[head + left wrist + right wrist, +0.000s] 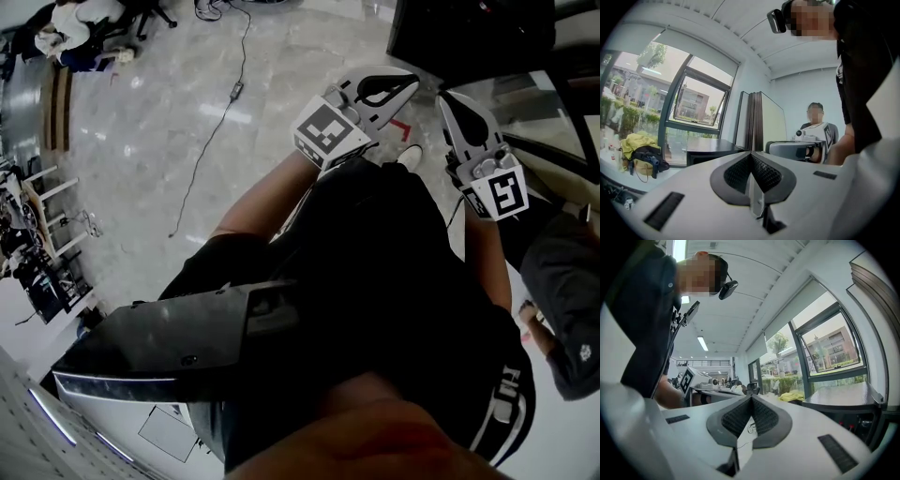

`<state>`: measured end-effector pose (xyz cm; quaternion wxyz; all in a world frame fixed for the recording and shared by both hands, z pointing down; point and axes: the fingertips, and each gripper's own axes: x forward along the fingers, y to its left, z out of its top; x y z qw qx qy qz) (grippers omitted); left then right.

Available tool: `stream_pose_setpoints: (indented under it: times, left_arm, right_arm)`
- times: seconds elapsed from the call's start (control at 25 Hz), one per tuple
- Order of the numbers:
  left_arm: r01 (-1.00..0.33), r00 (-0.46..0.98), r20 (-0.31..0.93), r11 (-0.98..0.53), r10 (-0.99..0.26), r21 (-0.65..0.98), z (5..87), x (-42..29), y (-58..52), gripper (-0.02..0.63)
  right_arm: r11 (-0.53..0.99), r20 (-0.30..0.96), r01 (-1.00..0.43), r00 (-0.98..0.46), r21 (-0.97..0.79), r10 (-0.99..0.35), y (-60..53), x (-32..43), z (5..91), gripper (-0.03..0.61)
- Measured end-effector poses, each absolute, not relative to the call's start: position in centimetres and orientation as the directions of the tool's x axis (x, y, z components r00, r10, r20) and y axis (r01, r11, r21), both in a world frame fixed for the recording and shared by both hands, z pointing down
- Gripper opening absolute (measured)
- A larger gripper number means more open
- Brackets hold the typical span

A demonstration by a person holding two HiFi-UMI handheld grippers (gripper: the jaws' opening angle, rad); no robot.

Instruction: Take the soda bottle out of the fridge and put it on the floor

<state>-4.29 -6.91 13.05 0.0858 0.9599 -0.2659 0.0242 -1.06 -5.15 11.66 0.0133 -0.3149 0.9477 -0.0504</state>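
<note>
No soda bottle shows in any view. In the head view both grippers are held close in front of the person's dark-clad body, above a pale marble floor (281,84). My left gripper (411,82) has its jaws together with nothing between them, its marker cube (328,131) behind it. Just to its right, my right gripper (451,99) is also shut and empty. The left gripper view has my left gripper (751,154) pointing at a low black cabinet (710,150) under a window. My right gripper (751,397) faces an office space, with a black cabinet (848,406) to its right.
A black cable (216,122) trails across the floor, and a red mark (403,127) lies near a white shoe (410,155). Another person's sleeve and hand (558,309) are at the right. Chairs and shelving (47,234) line the left edge. A dark box (469,37) stands ahead.
</note>
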Motion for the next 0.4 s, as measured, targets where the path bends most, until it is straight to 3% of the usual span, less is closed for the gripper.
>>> stream_pose_setpoints:
  times: [0.4]
  left_arm:
    - [-0.512,0.859,0.079,-0.85,-0.506,0.123,13.3,-5.3,-8.5,-0.003]
  right_arm:
    - [0.8,-0.008,-0.596,-0.801,-0.073,-0.598,-7.2,-2.0,11.9,0.012]
